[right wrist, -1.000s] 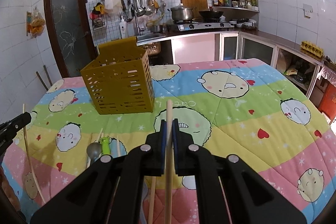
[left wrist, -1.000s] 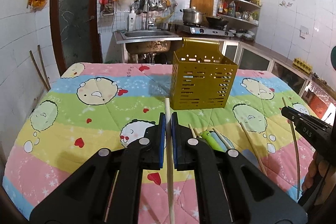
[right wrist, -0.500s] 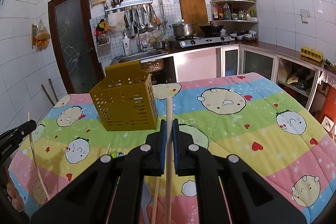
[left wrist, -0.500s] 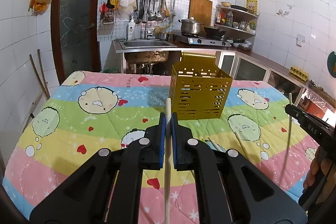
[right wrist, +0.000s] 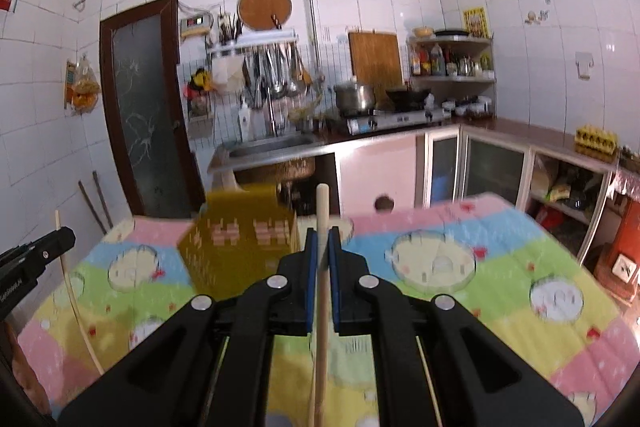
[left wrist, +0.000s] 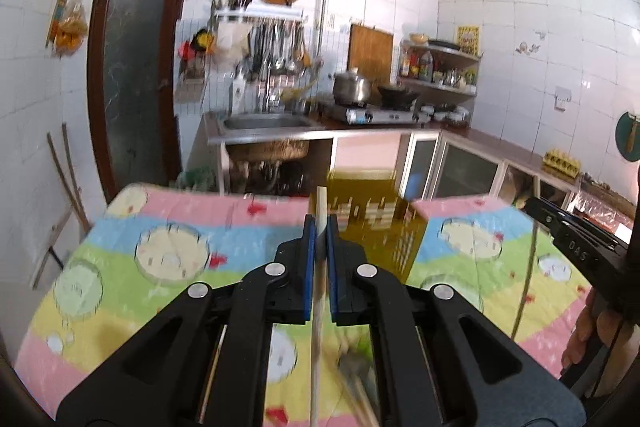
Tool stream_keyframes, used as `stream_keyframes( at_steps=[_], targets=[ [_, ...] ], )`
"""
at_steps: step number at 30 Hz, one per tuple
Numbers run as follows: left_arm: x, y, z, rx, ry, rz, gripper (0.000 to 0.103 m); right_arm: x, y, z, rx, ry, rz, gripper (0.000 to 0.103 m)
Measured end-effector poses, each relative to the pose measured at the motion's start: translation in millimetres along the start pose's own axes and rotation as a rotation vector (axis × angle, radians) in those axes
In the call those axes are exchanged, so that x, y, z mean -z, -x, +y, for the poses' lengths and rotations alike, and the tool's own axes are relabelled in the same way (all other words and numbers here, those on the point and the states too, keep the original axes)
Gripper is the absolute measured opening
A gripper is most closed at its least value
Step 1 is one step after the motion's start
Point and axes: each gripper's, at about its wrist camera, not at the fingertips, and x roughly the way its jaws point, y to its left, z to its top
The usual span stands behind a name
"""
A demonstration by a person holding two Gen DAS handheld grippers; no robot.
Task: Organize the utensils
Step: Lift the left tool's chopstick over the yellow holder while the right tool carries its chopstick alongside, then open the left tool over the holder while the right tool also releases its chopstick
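Where the two wrist views overlapped, the largest item was the table under a pastel striped cloth printed with round cartoon faces [left wrist: 168, 259], filling the lower half of each picture.

Next in size: one mustard-yellow slotted plastic utensil basket [right wrist: 240, 247], standing on the cloth towards its far edge, blurred in both views; it sat right of centre in the left wrist view [left wrist: 376, 227] and left of centre in the right wrist view.

Left gripper [left wrist: 319, 227]: black, blue-padded, jaws clamped on a pale wooden chopstick [left wrist: 318, 291] that ran lengthwise between the pads, its tip poking out beyond them in front of the basket. The same gripper showed at the left edge of the right wrist view, holding the thin stick.

Right gripper [right wrist: 323, 239]: same make, jaws closed on a second pale wooden chopstick [right wrist: 321, 327], tip raised just right of the basket.

Smallest: a few loose utensils [left wrist: 356, 379] lying on the cloth below the left gripper, possibly a spoon and chopsticks, too smeared to identify.
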Motion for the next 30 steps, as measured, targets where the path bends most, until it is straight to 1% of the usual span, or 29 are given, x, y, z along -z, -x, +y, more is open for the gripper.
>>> stream_keyframes(
  at_steps=[3, 6, 9, 13, 15, 17, 19, 22, 25, 30],
  targets=[
    [-33.3, -13.4, -7.7, 0.010, -0.004, -0.052, 0.004, -32.2, -12.7, 7.5, -0.017, -0.009, -0.053, 0.006],
    [-65.4, -33.6, -11.4, 0.021, 0.020, -0.088, 0.004, -55.6, -27.5, 13.9, -0.020, -0.013, -0.101, 0.006],
    [-90.6, -53.3, -15.4, 0.015, 0.025, -0.142, 0.004, -82.9, -51.8, 18.2, -0.030, -0.051, -0.141, 0.006],
    [-120.1, -81.3, -21.1, -0.005, 0.026, -0.211, 0.004, -107.8, -78.6, 26.7, -0.044, -0.085, -0.187, 0.006],
    [-129.1, -93.0, -24.4, -0.010, 0.035, -0.236, 0.004, -117.4, -93.0, 30.7, -0.052, -0.109, -0.210, 0.006],
    [-133.7, -108.1, -29.2, -0.020, 0.032, -0.254, 0.004, -122.0, -106.8, 35.6, -0.053, -0.113, -0.223, 0.006],
    [-133.4, -121.1, -32.4, -0.029, 0.026, -0.260, 0.004, -118.6, -121.7, 42.0, -0.056, -0.100, -0.224, 0.006],
    [-116.4, -146.1, -29.4, -0.034, 0.033, -0.251, 0.004, -104.7, -143.2, 49.0, -0.042, -0.067, -0.225, 0.006],
    [-100.8, -164.7, -23.9, -0.021, 0.046, -0.211, 0.004, -85.5, -162.0, 46.4, -0.041, -0.050, -0.190, 0.006],
    [-72.8, -179.7, -15.5, -0.028, 0.040, -0.154, 0.004, -57.5, -181.7, 41.6, -0.052, -0.017, -0.102, 0.006]
  ],
)
